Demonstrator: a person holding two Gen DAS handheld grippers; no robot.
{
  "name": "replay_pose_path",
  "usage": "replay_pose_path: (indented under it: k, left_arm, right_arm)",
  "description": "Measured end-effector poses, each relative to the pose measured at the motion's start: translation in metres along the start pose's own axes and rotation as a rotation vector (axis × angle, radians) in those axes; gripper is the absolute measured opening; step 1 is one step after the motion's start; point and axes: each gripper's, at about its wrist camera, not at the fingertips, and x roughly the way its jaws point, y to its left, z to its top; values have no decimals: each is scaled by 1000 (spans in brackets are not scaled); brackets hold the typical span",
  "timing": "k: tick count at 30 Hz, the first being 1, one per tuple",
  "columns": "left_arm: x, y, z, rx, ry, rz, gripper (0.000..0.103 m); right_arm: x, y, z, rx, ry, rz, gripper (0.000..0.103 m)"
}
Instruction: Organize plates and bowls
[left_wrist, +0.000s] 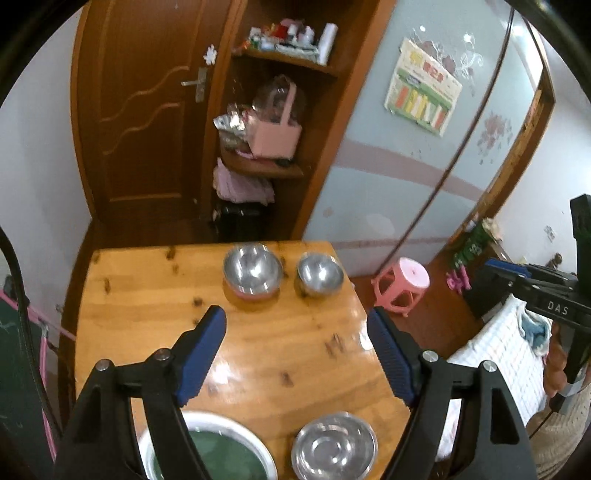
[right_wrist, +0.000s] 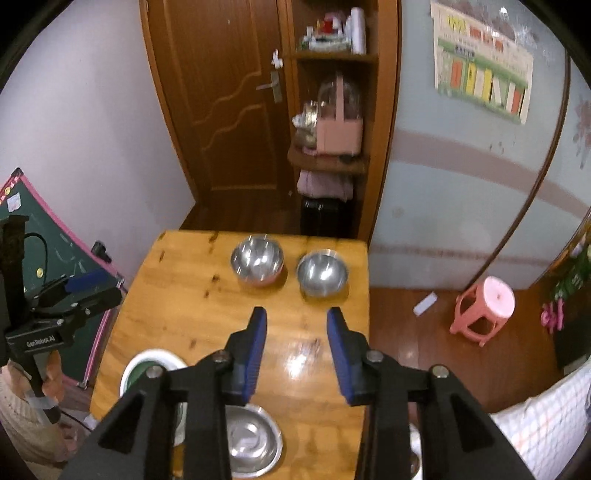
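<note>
Two steel bowls stand at the far end of the wooden table (left_wrist: 258, 343): a larger one (left_wrist: 252, 270) (right_wrist: 257, 260) on the left and a smaller one (left_wrist: 320, 274) (right_wrist: 322, 273) on the right. A white plate with a green centre (left_wrist: 207, 448) (right_wrist: 147, 369) and a steel plate (left_wrist: 334, 446) (right_wrist: 251, 441) lie at the near edge. My left gripper (left_wrist: 297, 332) is open and empty above the table's middle. My right gripper (right_wrist: 297, 321) is open and empty, also above the middle, short of the bowls.
A pink stool (left_wrist: 402, 284) (right_wrist: 484, 310) stands on the floor to the right of the table. A wooden door and shelves (left_wrist: 273, 110) are behind it. A green chalkboard (right_wrist: 55, 266) leans on the left. A checked cloth (left_wrist: 495, 354) lies at the right.
</note>
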Motion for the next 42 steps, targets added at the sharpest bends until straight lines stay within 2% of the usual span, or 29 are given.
replay_pose_path:
  k: [8,16,21,29,36,42]
  left_arm:
    - [5,12,47,-36,-45,22,77]
    - [28,17,71,-58,-56,48,77]
    - [56,23,83,-81,-60,62,78]
    - [126,48,95,-132,-26,112,78]
    - [206,82,85,-194,80,152,78]
    - [263,109,61,-258,178,155,78]
  right_arm:
    - [7,-12,45,5,-35,-29,34]
    - [10,-18,74,13,-58,-27,34]
    - [27,-20,84,19,-40,-5,34]
    - [98,-23,87,51,60,57,34]
    - [178,-15,77,90,177,130,34]
    - [242,-5,68,115,268,162,34]
